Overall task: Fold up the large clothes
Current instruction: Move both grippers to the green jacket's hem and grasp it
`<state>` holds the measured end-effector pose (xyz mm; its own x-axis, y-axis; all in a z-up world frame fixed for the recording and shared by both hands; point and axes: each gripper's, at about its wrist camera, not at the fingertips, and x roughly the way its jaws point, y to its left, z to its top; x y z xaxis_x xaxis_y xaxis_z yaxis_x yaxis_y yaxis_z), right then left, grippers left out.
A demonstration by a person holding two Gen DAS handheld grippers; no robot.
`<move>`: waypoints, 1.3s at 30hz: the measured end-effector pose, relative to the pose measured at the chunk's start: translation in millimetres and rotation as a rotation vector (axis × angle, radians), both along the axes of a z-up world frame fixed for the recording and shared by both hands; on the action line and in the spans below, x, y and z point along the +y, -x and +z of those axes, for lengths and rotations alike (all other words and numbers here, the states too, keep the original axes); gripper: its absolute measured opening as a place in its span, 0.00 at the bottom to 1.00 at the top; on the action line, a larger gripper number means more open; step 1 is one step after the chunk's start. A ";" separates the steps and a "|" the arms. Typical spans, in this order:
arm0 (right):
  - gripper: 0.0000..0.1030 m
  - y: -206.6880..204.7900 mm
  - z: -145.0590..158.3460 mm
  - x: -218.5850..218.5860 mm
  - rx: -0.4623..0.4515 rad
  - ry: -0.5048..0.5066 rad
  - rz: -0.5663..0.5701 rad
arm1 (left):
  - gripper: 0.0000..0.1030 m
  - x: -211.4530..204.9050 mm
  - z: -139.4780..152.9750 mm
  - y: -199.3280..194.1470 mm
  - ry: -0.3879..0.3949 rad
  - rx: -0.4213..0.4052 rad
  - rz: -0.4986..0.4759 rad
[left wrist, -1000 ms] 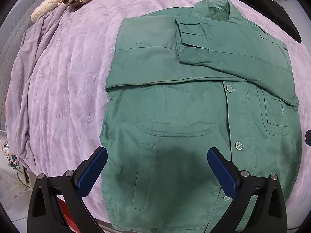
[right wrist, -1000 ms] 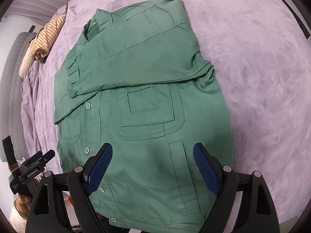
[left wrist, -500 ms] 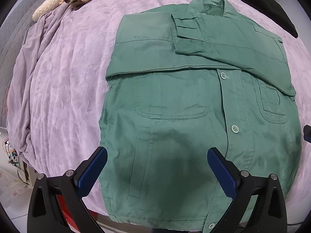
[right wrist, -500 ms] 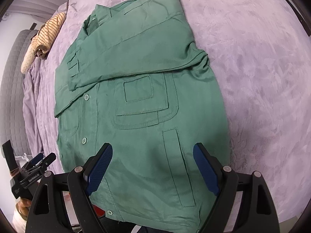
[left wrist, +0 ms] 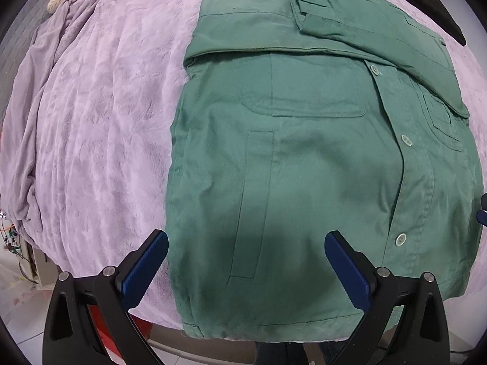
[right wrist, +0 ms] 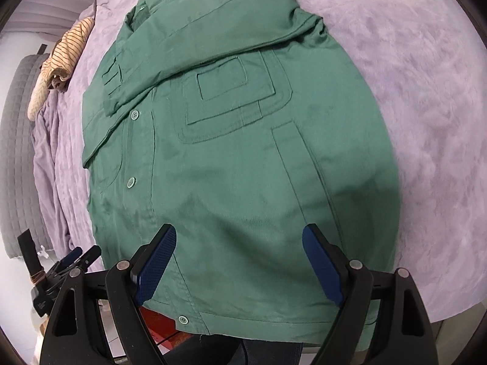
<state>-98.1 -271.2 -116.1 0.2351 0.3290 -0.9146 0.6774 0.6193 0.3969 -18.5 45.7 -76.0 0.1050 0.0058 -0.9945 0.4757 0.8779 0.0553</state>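
Green jacket (left wrist: 304, 164) spread flat and buttoned on the purple bed cover (left wrist: 91, 121), both sleeves crossed over the chest to narrow it, hem hanging at the near edge of the bed within easy reach. Left gripper (left wrist: 246, 261) and right gripper (right wrist: 240, 261) poised above that hem, jaws spread wide and empty, apparently lined up to pinch it for the upward fold.

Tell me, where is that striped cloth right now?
The striped cloth lies bunched at the far left of the right wrist view, on the purple bedcover, beyond the green jacket and beside the grey headboard.
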 end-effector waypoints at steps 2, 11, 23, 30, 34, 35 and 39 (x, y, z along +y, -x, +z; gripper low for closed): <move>0.85 5.2 -0.5 7.4 0.002 -0.003 -0.007 | 1.00 9.4 -2.6 2.9 0.004 0.006 0.003; 0.85 34.9 5.9 20.1 -0.006 0.021 -0.070 | 1.00 66.7 -20.2 2.8 0.077 0.085 0.067; 0.85 148.6 -0.4 -4.6 0.001 0.046 -0.418 | 1.00 105.6 -59.8 23.3 0.168 0.270 0.097; 0.85 195.3 -33.6 -1.2 -0.009 -0.091 -0.569 | 1.00 101.9 -75.7 44.3 0.203 0.339 0.043; 0.86 190.9 -49.9 11.4 -0.069 -0.202 -0.597 | 1.00 94.1 -79.7 50.6 0.216 0.354 0.037; 0.86 185.8 -48.5 14.2 -0.093 -0.214 -0.594 | 1.00 91.4 -77.4 50.6 0.231 0.353 0.037; 0.86 167.4 -30.8 20.5 -0.293 -0.295 -0.588 | 1.00 84.2 -66.4 48.1 0.310 0.352 0.027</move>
<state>-265.5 -250.7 -146.9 0.6712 0.2960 -0.6797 0.7061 0.0240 0.7077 -66.6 129.8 -142.4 -0.2356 -0.2991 -0.9247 0.3954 0.8397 -0.3723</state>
